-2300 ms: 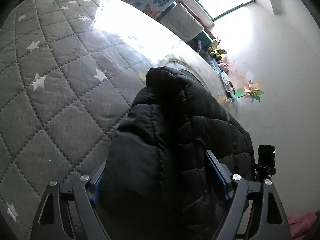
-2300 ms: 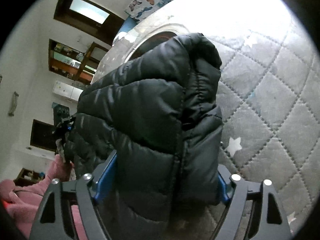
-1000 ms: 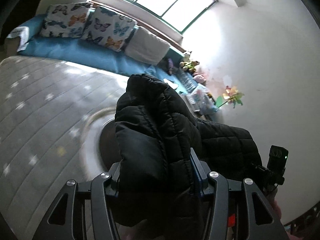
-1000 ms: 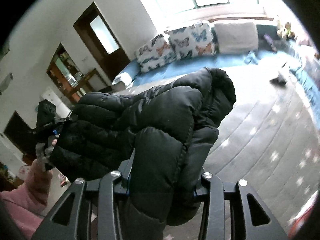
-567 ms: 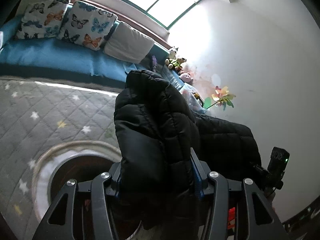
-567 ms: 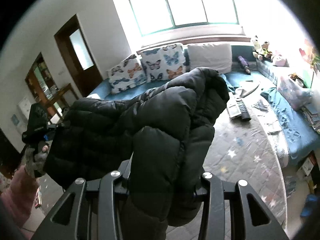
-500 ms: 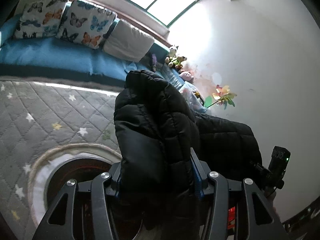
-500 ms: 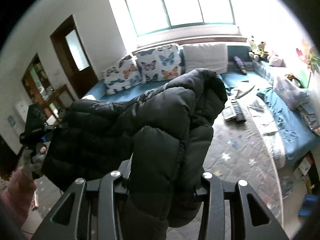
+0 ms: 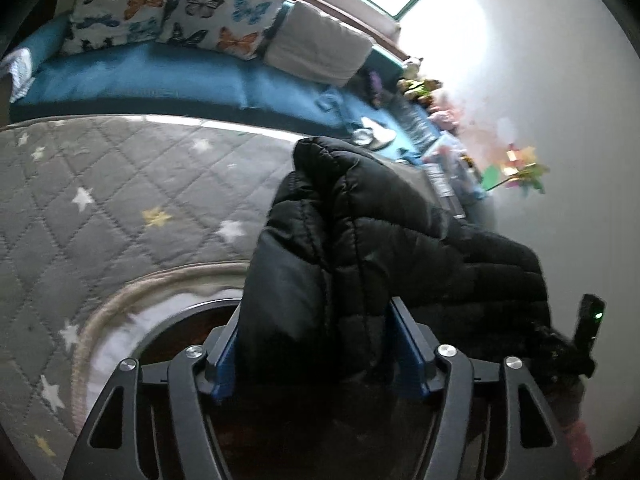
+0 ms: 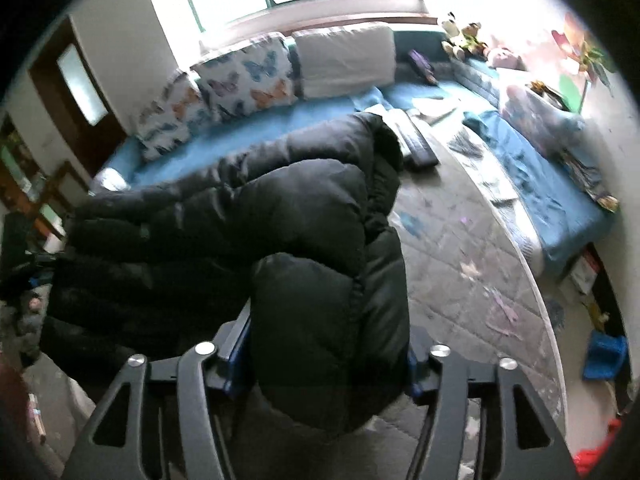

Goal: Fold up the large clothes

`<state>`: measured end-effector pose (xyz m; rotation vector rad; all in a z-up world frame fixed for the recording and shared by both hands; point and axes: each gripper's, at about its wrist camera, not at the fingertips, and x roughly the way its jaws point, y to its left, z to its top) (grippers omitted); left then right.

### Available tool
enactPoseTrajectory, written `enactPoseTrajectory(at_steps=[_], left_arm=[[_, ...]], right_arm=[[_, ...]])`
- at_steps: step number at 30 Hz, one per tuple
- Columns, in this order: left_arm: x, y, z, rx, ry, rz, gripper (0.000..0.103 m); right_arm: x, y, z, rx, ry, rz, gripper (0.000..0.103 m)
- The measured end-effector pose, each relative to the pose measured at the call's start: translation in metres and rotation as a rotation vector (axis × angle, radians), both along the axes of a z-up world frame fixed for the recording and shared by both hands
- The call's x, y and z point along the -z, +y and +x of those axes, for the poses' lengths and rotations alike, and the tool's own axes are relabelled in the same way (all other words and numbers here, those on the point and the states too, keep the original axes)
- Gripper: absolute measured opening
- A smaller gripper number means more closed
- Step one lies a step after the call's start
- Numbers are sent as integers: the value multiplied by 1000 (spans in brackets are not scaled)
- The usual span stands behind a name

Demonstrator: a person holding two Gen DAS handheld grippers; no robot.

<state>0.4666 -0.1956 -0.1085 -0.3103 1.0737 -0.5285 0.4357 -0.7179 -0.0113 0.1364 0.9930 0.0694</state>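
While the black puffer jacket (image 9: 360, 248) hung between both tools, the left gripper (image 9: 316, 340) was clamped on 1 thick bunch of it and the right gripper (image 10: 328, 344) on another. Compared with 2.3 s earlier, when the quilted bed cover (image 9: 120, 200) filled both views close up, the jacket had been lifted clear, and the blue bench (image 10: 440, 96) showed beyond. I judged the garment ready to be laid flat for a fold.
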Motion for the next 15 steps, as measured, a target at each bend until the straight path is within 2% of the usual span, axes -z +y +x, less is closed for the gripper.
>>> enactPoseTrajectory(at_steps=[4,7,12,15], left_arm=[[22,3,3,-20,-7,72,77],[24,-1,-3,-10,-37,161,79],[13,-1,-18,-10,-76,230,79],[-4,-5,-35,8,-120,243,79]], right_arm=[[6,4,0,31,24,-53,82],[2,6,0,39,37,-90,84],[-16,10,-8,55,9,-163,84],[-27,10,-16,53,-16,-212,84]])
